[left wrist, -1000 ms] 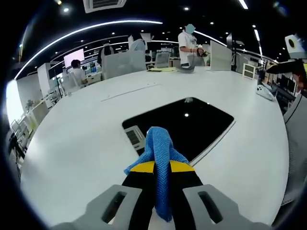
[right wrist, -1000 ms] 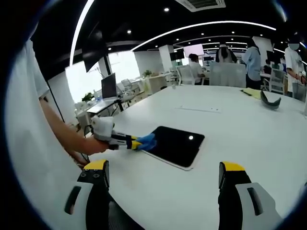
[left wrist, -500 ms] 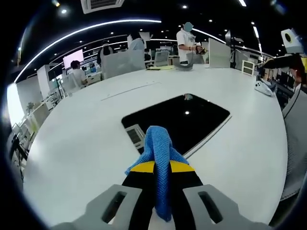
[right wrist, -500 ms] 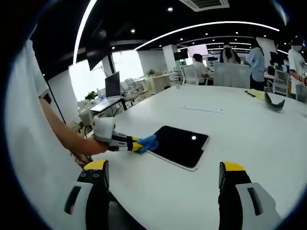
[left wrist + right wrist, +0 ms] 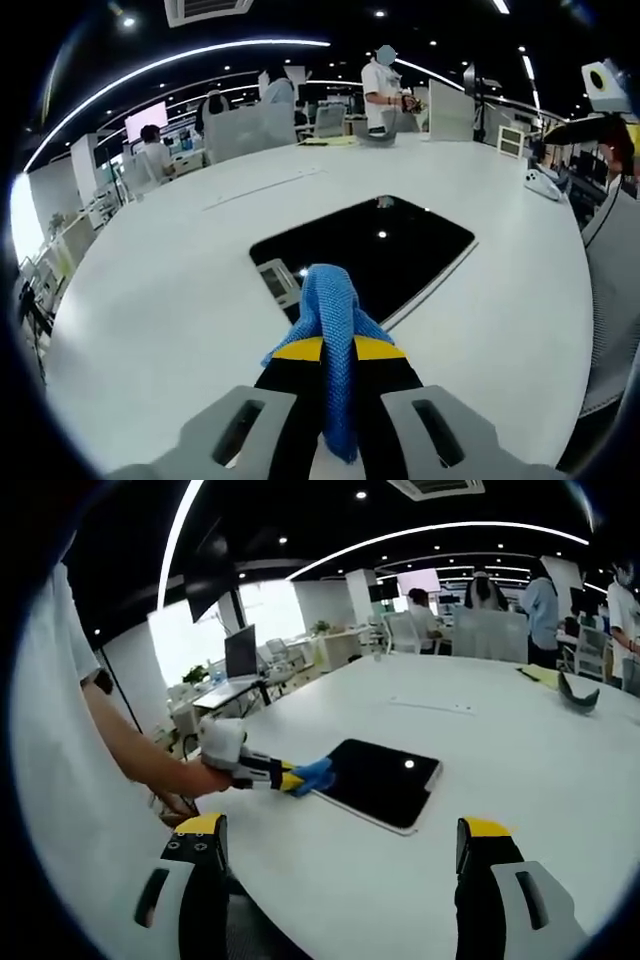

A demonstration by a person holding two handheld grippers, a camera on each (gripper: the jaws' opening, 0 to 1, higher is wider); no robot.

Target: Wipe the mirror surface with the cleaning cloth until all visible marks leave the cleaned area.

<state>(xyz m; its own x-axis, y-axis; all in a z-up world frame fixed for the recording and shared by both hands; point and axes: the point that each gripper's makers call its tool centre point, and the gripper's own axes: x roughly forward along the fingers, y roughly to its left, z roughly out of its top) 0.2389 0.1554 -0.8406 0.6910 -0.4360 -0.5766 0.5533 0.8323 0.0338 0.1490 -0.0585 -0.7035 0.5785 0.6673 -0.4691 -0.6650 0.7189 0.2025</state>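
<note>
Between the yellow-tipped jaws of the left gripper (image 5: 338,352) sits a blue cleaning cloth (image 5: 328,312), pinched tight, its bunched end reaching the near edge of the mirror (image 5: 385,246). From the right gripper view, that cloth (image 5: 313,775) touches the corner of the dark mirror (image 5: 385,780), which lies flat on the white table (image 5: 500,740). Well apart from it, the right gripper (image 5: 340,842) hangs above the table with jaws spread wide and nothing between them.

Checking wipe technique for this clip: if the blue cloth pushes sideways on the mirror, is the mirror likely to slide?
Possibly. The mirror lies flat and thin on the smooth white table, with nothing visibly holding it. The blue cloth looks soft and floppy, bunched in the left gripper, so it probably drags rather than shoves.
</note>
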